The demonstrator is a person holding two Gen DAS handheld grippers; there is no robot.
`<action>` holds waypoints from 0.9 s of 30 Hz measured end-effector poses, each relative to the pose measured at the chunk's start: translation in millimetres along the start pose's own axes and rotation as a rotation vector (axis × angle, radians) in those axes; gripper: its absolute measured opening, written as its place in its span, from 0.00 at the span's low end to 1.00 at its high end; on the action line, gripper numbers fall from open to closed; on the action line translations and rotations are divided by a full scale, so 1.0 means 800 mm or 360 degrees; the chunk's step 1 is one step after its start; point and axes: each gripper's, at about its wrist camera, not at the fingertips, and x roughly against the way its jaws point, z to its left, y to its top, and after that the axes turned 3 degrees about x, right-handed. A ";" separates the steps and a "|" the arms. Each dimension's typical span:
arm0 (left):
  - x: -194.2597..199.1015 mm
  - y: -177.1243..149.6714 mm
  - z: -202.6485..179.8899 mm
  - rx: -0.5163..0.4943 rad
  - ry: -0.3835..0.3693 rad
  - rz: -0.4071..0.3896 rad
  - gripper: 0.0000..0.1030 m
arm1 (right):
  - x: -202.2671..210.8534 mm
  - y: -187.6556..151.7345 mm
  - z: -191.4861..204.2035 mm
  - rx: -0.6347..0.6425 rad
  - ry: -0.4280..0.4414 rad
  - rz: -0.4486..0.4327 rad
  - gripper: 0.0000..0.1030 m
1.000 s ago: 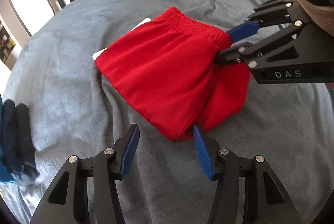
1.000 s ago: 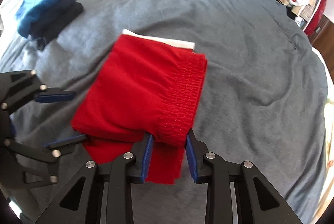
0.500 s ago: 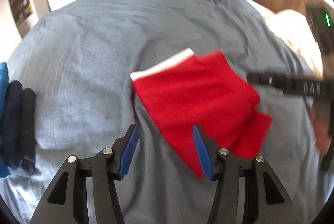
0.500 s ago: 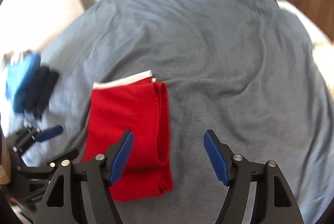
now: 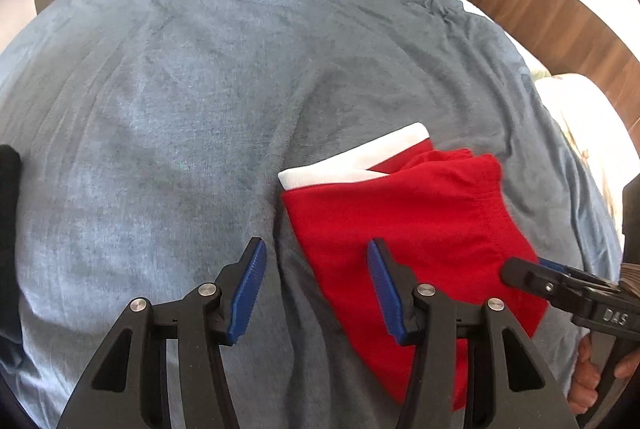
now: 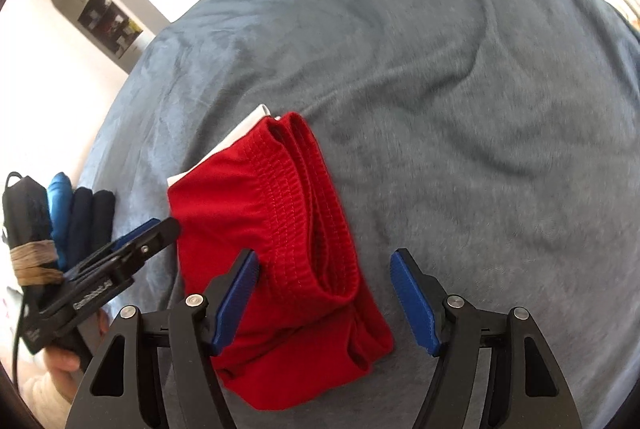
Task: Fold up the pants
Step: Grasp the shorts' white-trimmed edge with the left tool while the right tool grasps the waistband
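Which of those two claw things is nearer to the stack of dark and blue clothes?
The left hand-held gripper. It hangs open just beside the folded pile, while the right hand-held gripper is open over the red shorts, farther off.

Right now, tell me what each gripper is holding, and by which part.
Nothing is held. The left gripper and the right gripper are both open above the folded red pants, which lie free on the grey bedcover.

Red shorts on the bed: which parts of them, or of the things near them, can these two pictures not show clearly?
- Red shorts: in the left wrist view, their near edge is hidden behind the left gripper.
- White fabric: mostly covered by the shorts; what it is cannot be told.
- Folded dark and blue clothes: in the right wrist view, partly hidden behind the left gripper; in the left wrist view, cut off by the edge.
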 end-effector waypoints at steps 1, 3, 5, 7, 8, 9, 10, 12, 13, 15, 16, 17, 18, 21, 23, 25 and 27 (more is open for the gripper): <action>-0.003 0.002 0.000 -0.0001 0.0006 -0.0003 0.49 | 0.000 -0.001 -0.001 -0.0008 0.0004 0.0005 0.67; -0.008 0.007 0.002 0.0002 -0.0006 0.0005 0.49 | -0.003 -0.003 0.000 -0.0015 0.0001 0.0011 0.67; -0.013 0.010 0.003 -0.0006 0.0006 0.0010 0.49 | -0.006 -0.004 0.000 -0.0024 -0.0008 0.0029 0.62; -0.020 0.014 0.003 -0.0023 -0.0002 0.0020 0.49 | -0.010 -0.004 -0.002 -0.0038 0.0003 0.0053 0.61; -0.022 0.014 0.003 -0.0028 -0.0003 0.0024 0.49 | -0.012 -0.004 -0.003 -0.0046 0.0002 0.0060 0.61; -0.025 0.015 0.003 -0.0035 -0.0002 0.0029 0.49 | -0.014 -0.005 -0.004 -0.0056 0.0002 0.0063 0.61; -0.028 0.015 0.003 -0.0044 -0.0001 0.0028 0.49 | -0.016 -0.004 -0.005 -0.0062 0.0003 0.0069 0.61; -0.033 0.017 0.003 -0.0050 -0.0002 0.0036 0.49 | -0.022 -0.005 -0.009 -0.0090 0.0014 0.0085 0.61; -0.037 0.017 0.003 -0.0047 -0.0006 0.0040 0.49 | -0.026 -0.005 -0.011 -0.0105 0.0022 0.0095 0.61; -0.043 0.017 0.003 -0.0044 -0.0010 0.0048 0.50 | -0.031 -0.006 -0.016 -0.0138 0.0043 0.0103 0.61; -0.045 0.017 0.004 -0.0043 -0.0012 0.0051 0.50 | -0.032 -0.006 -0.017 -0.0141 0.0045 0.0106 0.61; -0.047 0.017 0.005 -0.0038 -0.0018 0.0051 0.51 | -0.034 -0.007 -0.017 -0.0143 0.0046 0.0109 0.61; -0.048 0.017 0.006 -0.0031 -0.0022 0.0052 0.50 | -0.036 -0.008 -0.017 -0.0143 0.0045 0.0112 0.61; -0.049 0.018 0.007 -0.0020 -0.0040 0.0054 0.47 | -0.038 -0.010 -0.013 -0.0124 0.0026 0.0113 0.54; -0.048 0.018 0.007 -0.0032 -0.0040 0.0054 0.41 | -0.038 -0.011 -0.010 -0.0111 0.0022 0.0114 0.48; -0.047 0.020 0.007 -0.0036 -0.0049 0.0062 0.38 | -0.038 -0.012 -0.009 -0.0115 0.0036 0.0118 0.43; -0.044 0.022 0.009 -0.0030 -0.0054 0.0062 0.33 | -0.038 -0.012 -0.008 -0.0121 0.0024 0.0111 0.41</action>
